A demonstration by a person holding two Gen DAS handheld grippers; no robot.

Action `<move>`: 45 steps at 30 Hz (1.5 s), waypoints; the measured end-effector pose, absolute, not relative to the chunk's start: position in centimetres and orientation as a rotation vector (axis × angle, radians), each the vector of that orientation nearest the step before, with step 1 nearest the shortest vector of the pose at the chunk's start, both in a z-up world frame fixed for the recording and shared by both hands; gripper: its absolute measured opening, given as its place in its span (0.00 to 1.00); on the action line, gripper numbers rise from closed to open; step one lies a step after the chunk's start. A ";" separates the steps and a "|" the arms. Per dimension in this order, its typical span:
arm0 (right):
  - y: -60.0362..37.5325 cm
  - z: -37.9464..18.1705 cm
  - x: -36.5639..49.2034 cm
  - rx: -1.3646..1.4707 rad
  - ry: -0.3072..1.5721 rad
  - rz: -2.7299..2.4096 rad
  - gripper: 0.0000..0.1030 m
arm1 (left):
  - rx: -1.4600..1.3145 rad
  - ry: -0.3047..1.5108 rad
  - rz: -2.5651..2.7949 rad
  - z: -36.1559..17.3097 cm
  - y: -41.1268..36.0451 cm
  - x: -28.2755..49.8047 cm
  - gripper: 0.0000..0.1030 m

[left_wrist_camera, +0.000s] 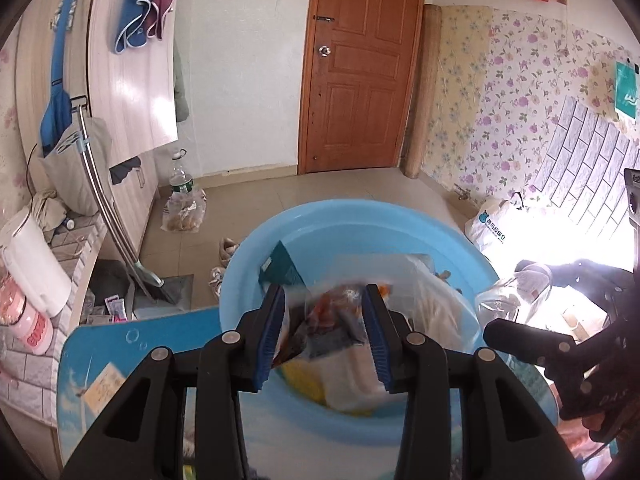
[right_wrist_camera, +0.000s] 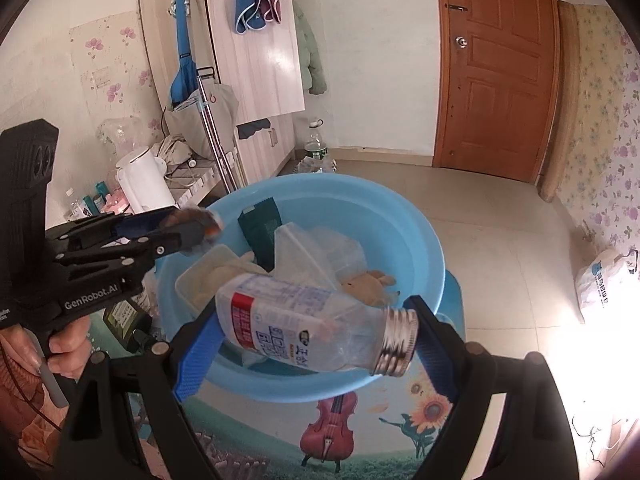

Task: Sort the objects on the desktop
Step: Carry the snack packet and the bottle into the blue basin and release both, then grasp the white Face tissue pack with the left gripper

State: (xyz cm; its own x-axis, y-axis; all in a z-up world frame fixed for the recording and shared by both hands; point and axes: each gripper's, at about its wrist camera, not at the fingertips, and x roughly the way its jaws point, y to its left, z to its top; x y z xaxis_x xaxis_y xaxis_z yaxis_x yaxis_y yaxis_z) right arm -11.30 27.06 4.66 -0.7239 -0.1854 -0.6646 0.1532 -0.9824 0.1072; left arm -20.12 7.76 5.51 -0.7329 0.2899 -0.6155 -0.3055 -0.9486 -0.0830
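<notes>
A light blue basin (left_wrist_camera: 256,264) (right_wrist_camera: 420,236) stands on a printed table. My left gripper (left_wrist_camera: 326,320) hangs over it, its jaws apart with a blurred clear snack packet (left_wrist_camera: 332,320) between them; whether the pads touch it I cannot tell. In the right wrist view the left gripper (right_wrist_camera: 200,226) shows at the basin's left rim with the blurred packet (right_wrist_camera: 206,222) at its tips. My right gripper (right_wrist_camera: 316,340) is shut on a clear bottle (right_wrist_camera: 304,320) with a silver threaded neck, lying sideways above the basin's near rim. Inside lie a dark green packet (right_wrist_camera: 260,232), clear bags and a plush toy (right_wrist_camera: 370,286).
A white kettle (right_wrist_camera: 144,184) and small bottles stand on the counter to the left. A water bottle (left_wrist_camera: 180,178), shoes (left_wrist_camera: 224,256) and plastic bags (left_wrist_camera: 496,224) lie on the tiled floor. A brown door (left_wrist_camera: 360,64) is at the back. The table top (right_wrist_camera: 360,420) has a violin print.
</notes>
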 end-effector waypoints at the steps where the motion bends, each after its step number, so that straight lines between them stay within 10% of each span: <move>1: 27.0 4.5 -11.6 1.067 -0.068 -2.760 0.86 | -0.934 0.042 2.659 5.6 8.0 -20.5 0.41; 15: 26.0 4.0 -14.5 1.073 -0.058 -2.756 0.86 | -0.923 0.049 2.702 5.7 6.2 -20.6 0.53; 23: 25.4 4.7 -14.7 1.057 -0.059 -2.804 0.98 | -0.955 0.031 2.777 5.3 2.2 -19.7 0.76; 45: 14.1 6.4 -11.9 0.974 0.076 -2.641 1.00 | -1.194 -0.064 2.913 0.2 -11.4 -15.3 0.84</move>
